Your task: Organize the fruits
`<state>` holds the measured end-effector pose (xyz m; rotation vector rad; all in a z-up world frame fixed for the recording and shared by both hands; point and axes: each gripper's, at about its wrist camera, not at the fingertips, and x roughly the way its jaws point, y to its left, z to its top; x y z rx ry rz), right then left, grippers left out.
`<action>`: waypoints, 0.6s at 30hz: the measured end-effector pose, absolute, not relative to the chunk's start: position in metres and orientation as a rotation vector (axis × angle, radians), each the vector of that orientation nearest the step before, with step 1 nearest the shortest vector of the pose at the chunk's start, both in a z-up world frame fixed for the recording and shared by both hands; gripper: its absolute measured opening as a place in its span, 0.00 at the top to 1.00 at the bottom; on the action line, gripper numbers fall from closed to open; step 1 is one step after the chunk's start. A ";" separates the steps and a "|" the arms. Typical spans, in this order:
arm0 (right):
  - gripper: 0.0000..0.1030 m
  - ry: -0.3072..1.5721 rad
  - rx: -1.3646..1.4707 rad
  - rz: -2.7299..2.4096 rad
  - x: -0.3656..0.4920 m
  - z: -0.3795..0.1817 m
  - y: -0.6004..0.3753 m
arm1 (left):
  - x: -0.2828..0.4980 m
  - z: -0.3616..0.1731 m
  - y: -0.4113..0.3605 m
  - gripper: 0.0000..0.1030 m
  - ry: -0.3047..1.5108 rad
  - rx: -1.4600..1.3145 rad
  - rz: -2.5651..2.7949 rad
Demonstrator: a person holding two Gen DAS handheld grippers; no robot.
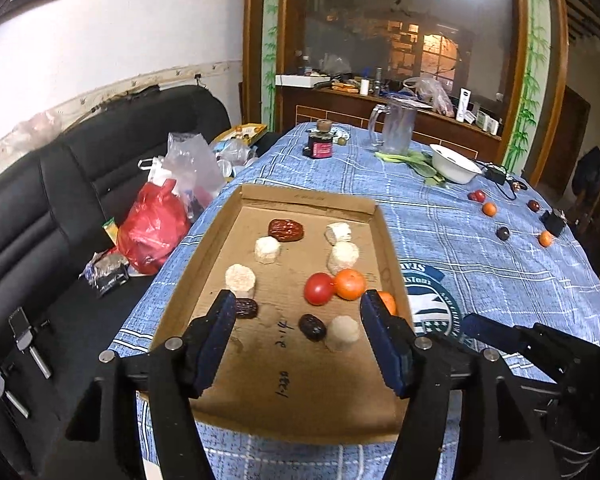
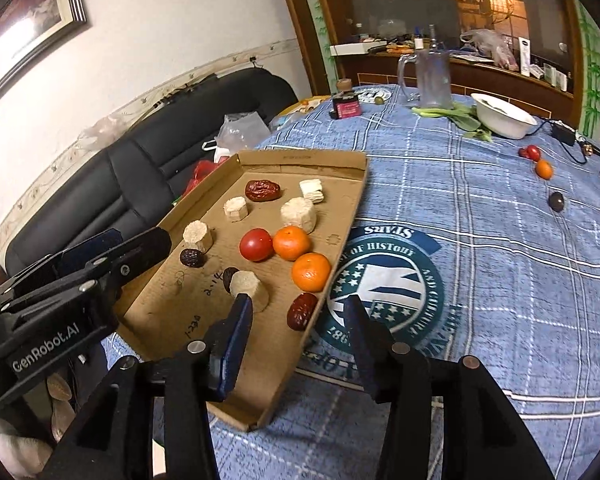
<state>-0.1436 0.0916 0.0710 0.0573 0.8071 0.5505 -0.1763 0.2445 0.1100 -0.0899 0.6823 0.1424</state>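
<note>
Blue plaid tablecloth (image 1: 480, 248) (black sofa (image 1: 80, 184) beside) bears cardboard tray (image 1: 300, 392).

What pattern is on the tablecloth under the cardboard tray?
Blue plaid with white lines on the tablecloth, plus a round teal emblem; clearest in the right wrist view.

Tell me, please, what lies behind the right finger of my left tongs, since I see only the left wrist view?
Observer: A whole orange, close to the right wall of the cardboard tray.
Operator: Is anything nearer to me than that orange?
Observer: Yes, a wrinkled red date lies by the same wall, hidden in your view.
Operator: Are the right tongs holding anything?
Observer: No, the right tongs are open and empty, over that date.
</note>
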 end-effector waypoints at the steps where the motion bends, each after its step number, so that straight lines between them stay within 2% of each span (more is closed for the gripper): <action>1: 0.47 0.802 0.063 0.547 -0.146 0.073 0.088 | -0.178 0.112 0.242 0.38 0.679 -0.083 0.140; 5: 0.45 0.789 0.076 0.536 -0.153 0.077 0.078 | -0.184 0.117 0.233 0.36 0.667 -0.068 0.138; 7: 0.45 0.784 0.081 0.531 -0.156 0.078 0.074 | -0.187 0.120 0.228 0.31 0.659 -0.060 0.142; 14: 0.42 0.783 0.106 0.515 -0.160 0.076 0.059 | -0.195 0.126 0.219 0.27 0.627 -0.048 0.175; 15: 0.42 0.783 0.108 0.514 -0.161 0.076 0.058 | -0.201 0.131 0.219 0.20 0.587 -0.054 0.196; 16: 0.42 0.782 0.108 0.513 -0.162 0.076 0.056 | -0.207 0.136 0.219 0.09 0.545 -0.060 0.218; 18: 0.42 0.778 0.105 0.513 -0.164 0.076 0.056 | -0.220 0.146 0.219 0.00 0.470 -0.068 0.252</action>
